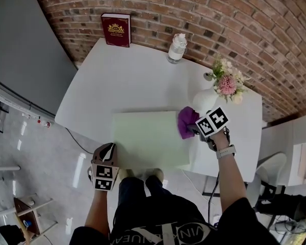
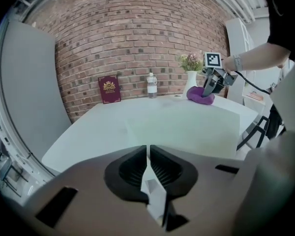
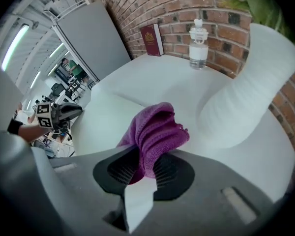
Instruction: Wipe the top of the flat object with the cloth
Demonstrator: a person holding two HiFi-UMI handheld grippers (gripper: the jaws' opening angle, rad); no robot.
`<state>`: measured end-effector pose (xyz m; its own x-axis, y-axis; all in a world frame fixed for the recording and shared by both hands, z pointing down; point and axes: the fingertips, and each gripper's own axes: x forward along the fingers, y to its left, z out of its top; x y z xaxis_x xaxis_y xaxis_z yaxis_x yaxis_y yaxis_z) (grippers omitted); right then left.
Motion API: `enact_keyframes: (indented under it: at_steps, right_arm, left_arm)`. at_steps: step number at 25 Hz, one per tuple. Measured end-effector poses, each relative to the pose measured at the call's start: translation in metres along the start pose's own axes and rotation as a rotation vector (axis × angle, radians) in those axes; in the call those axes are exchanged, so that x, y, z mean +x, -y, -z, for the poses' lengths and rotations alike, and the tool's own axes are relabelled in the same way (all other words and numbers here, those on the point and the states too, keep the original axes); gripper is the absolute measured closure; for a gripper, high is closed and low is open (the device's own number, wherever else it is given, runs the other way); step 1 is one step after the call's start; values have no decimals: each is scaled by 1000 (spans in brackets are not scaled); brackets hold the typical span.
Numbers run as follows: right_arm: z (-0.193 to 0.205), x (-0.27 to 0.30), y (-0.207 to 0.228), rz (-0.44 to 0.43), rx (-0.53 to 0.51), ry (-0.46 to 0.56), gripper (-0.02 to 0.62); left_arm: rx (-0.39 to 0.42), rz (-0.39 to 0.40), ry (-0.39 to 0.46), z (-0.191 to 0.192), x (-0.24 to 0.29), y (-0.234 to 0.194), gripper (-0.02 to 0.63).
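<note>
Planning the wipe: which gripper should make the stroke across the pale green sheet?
Right. The right gripper holds the purple cloth at the right edge of the pale green sheet; the left gripper is shut, empty, by its near left corner.

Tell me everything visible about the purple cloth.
The purple cloth is soft, knitted-looking fabric, bunched into folds. The right gripper has its jaws shut on one end; the rest hangs down to the right edge of the pale green flat sheet on the white table.
</note>
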<state>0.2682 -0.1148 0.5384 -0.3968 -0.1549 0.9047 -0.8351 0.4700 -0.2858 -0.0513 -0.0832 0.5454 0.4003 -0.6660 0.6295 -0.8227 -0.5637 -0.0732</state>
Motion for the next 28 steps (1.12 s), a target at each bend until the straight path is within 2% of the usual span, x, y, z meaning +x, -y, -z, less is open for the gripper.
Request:
enact_keyframes:
  at_steps: [4, 6, 9, 12, 14, 16, 21, 24, 28]
  right_arm:
    - [4, -17, 16, 160, -116, 9, 517]
    - [0, -27, 12, 175, -138, 57, 517]
    - [-14, -37, -24, 71, -119, 177, 517]
    - [-29, -33, -95, -125, -103, 272, 517]
    - [-36, -21, -144, -246, -94, 291, 517]
    - [-40, -5, -185, -318, -92, 279, 517]
    - [-50, 43, -267, -423, -103, 210, 517]
    - [-53, 69, -297, -437, -112, 158, 517]
    - [-55, 91, -317, -434, -121, 108, 517]
  left_arm:
    - [-148, -40, 56, 0, -5, -6, 578]
    - [-194, -75, 82, -3, -10, -11, 578]
    - [-189, -96, 116, -12, -20, -11, 578]
    - [-198, -76, 133, -8, -30, -9, 578]
    - [-208, -58, 135, -3, -35, -9, 578]
    - [-211, -35, 138, 2, -40, -8, 578]
    - [-188, 26, 136, 15, -57, -11, 578]
    - [-184, 53, 125, 25, -67, -14, 578]
    - [-174, 80, 120, 29, -77, -13, 578]
